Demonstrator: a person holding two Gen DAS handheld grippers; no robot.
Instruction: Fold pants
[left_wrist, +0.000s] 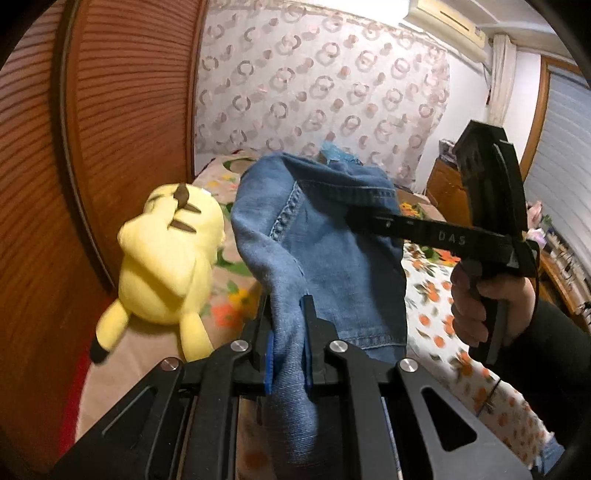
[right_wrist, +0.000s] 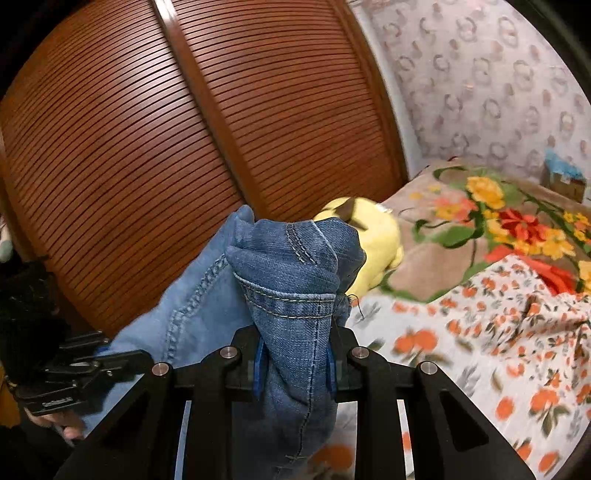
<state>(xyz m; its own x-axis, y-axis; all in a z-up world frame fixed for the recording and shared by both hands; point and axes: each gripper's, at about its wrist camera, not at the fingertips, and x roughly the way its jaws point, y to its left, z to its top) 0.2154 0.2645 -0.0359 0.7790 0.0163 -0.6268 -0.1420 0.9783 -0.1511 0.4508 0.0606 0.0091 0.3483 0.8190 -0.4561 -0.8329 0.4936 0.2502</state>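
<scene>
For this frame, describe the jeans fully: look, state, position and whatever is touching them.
The jeans are blue denim, faded, with doubled seam stitching and a stitched hem visible in the right wrist view. They are lifted off the bed, bunched and draped rather than flat. The left gripper is shut on a gathered fold of the cloth; the right gripper is shut on a thicker bunch near the hem. The cloth spans between the two grippers. A yellow plush toy lies just beyond; contact cannot be judged.

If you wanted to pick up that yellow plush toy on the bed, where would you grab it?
Probably by the plush toy's round body, coming down from above. It lies on the bed with its back up, beside the jeans; the soft middle should squeeze easily, while its feet are small.
</scene>
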